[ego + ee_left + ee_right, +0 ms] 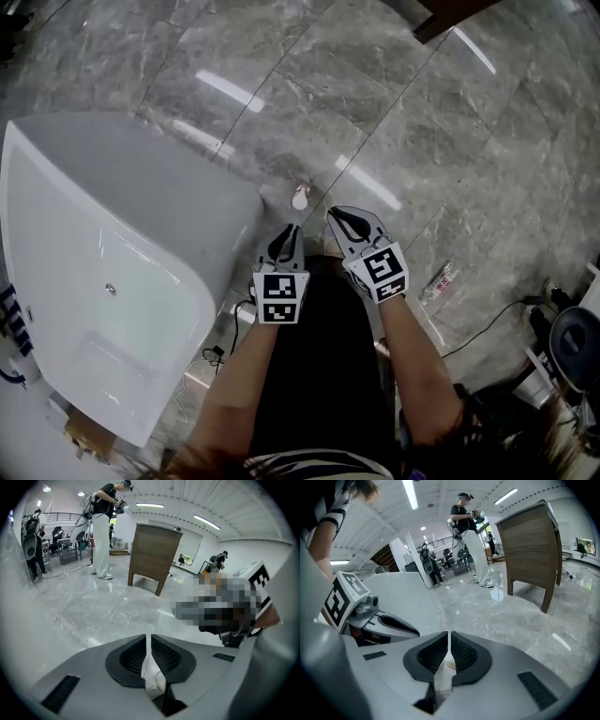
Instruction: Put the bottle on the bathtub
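I held both claws side by side in front of me, tipped forward and down. I judged that aim made sense because the bottle (300, 198) sat low, on the floor (422, 141) just past the tips of both claws and not on the bathtub (141, 187). From above it showed as a small white shape with a pinkish top. It stood slightly nearer the left claw (288, 230) than the right claw (335, 215) and touched neither. The bathtub's outer wall rose just to the left of the left claw, so I reckoned the carry would be short once the bottle was gripped.

The left claw was closed down to a thin slit, its ribbed pads nearly meeting, and nothing was pinched between them. Through the gap below the pads I could see a pale shape, which I took to be the bottle lying beyond the claw. The right claw was the same: pads drawn together, no grip on anything, and a whitish shape with a hint of colour visible past the slit. By my reading the task had hardly begun, and either claw would need to spread wide before it could take the bottle.
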{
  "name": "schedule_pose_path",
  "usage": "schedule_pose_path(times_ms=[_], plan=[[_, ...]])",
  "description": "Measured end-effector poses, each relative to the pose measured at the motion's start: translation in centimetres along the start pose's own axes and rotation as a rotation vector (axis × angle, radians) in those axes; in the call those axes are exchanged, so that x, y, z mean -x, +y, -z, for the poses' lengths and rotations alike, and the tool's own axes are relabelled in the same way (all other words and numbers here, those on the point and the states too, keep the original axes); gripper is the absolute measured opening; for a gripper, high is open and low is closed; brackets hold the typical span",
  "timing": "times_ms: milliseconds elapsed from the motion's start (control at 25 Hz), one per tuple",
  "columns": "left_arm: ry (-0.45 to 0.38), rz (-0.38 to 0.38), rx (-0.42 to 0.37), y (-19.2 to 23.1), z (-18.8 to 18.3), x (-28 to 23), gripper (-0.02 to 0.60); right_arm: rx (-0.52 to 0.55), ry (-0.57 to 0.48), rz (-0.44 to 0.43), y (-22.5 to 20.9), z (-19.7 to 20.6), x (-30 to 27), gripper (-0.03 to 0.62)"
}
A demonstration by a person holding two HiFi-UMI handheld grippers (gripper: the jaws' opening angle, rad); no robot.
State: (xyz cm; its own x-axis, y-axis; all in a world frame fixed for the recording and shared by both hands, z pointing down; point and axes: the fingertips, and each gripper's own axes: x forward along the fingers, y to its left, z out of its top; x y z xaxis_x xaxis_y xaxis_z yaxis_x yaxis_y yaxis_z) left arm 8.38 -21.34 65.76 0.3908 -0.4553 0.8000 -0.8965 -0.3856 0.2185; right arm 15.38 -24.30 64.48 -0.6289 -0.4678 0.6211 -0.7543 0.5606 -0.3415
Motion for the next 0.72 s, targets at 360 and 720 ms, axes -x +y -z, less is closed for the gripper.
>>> schedule_pose_path(times_ms=[360, 720], plan=[[-0.028, 0.023, 0.041, -1.3, -5.4, 5.6, 0.040, 0.029, 0.013, 0.038, 1.7, -4.9, 4.0, 0.034], [-0.038, 0.042, -0.009, -1.3, -9.4, 11.2, 0.040, -0.060, -0.040, 0.088, 3.5, -9.6, 7.7, 0.030]])
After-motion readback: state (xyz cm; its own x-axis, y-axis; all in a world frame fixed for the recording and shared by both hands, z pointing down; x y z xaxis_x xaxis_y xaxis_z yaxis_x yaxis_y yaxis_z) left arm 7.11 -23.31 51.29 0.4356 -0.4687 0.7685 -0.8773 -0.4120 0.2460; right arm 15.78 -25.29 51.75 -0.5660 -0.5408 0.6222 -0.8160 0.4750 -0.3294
